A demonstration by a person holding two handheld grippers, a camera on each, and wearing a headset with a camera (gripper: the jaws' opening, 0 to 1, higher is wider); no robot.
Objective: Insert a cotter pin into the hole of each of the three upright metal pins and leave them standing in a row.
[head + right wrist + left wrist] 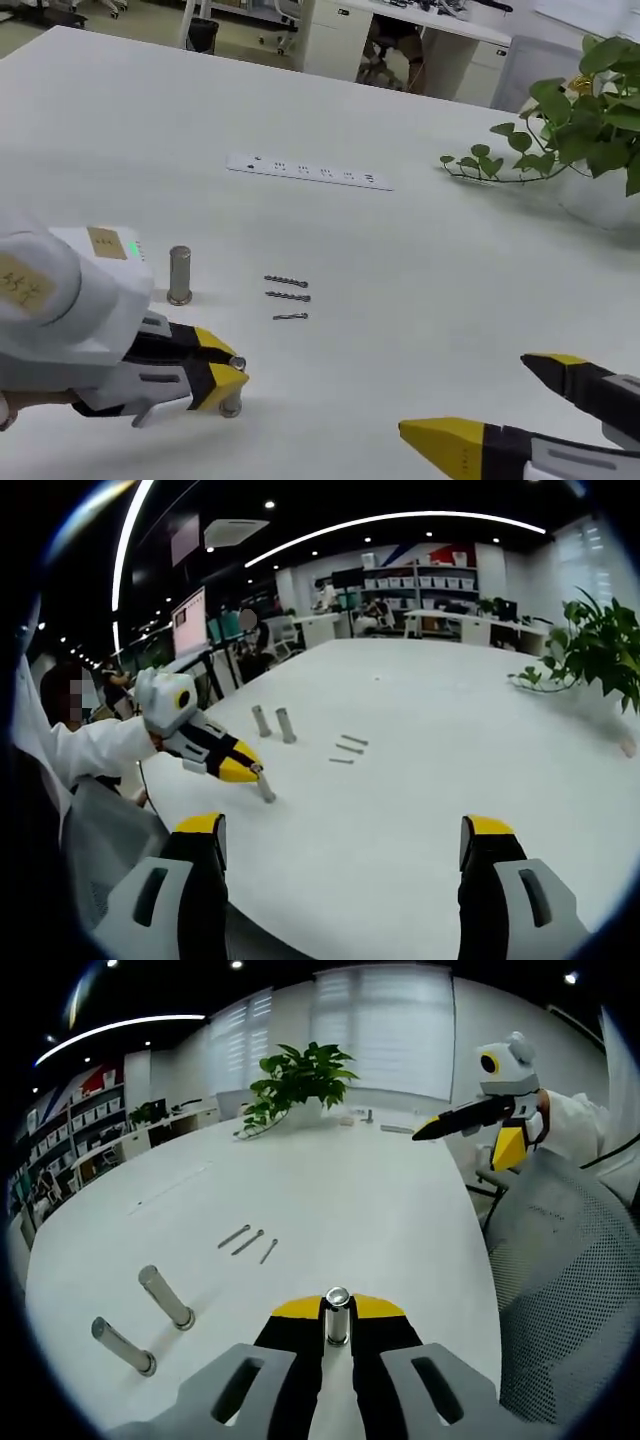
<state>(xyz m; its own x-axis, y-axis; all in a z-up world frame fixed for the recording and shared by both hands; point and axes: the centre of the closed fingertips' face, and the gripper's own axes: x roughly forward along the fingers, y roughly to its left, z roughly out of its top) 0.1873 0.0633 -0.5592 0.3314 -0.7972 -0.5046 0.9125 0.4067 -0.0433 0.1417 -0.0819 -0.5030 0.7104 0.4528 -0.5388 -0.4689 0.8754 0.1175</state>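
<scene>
Starting with the head view, the left gripper (235, 378) sits low at the near left, its yellow-tipped jaws closed on a metal pin (231, 405). That pin stands upright with its foot at or just above the white table (420, 280); I cannot tell which. A free pin (180, 275) stands just beyond it. The three cotter pins (288, 297) lie side by side to the right, apart from every pin. The right gripper (490, 400) hovers at the near right, jaws wide apart and holding nothing. A power strip (308, 171) and a plant (590, 110) lie well beyond the work.

In the left gripper view, the clamped metal pin rises between the jaws, gripped below its top. Two others stand off to the left, the nearer pin (122, 1346) and the farther pin (165, 1297), with the cotter pins further out on the table.

In the right gripper view, the two jaws stand well apart over bare table. The left gripper and its pin are ahead to the left, the cotter pins beyond.

No pin carries a cotter pin yet, so the task looks barely begun. The step appears to be steadying this pin for a first insertion. Doing it well likely means keeping the pin vertical with its cross-hole, too small to make out here, turned toward the right gripper. That gripper should pinch a cotter pin by its looped end, leaving the legs free to line up with the hole.
</scene>
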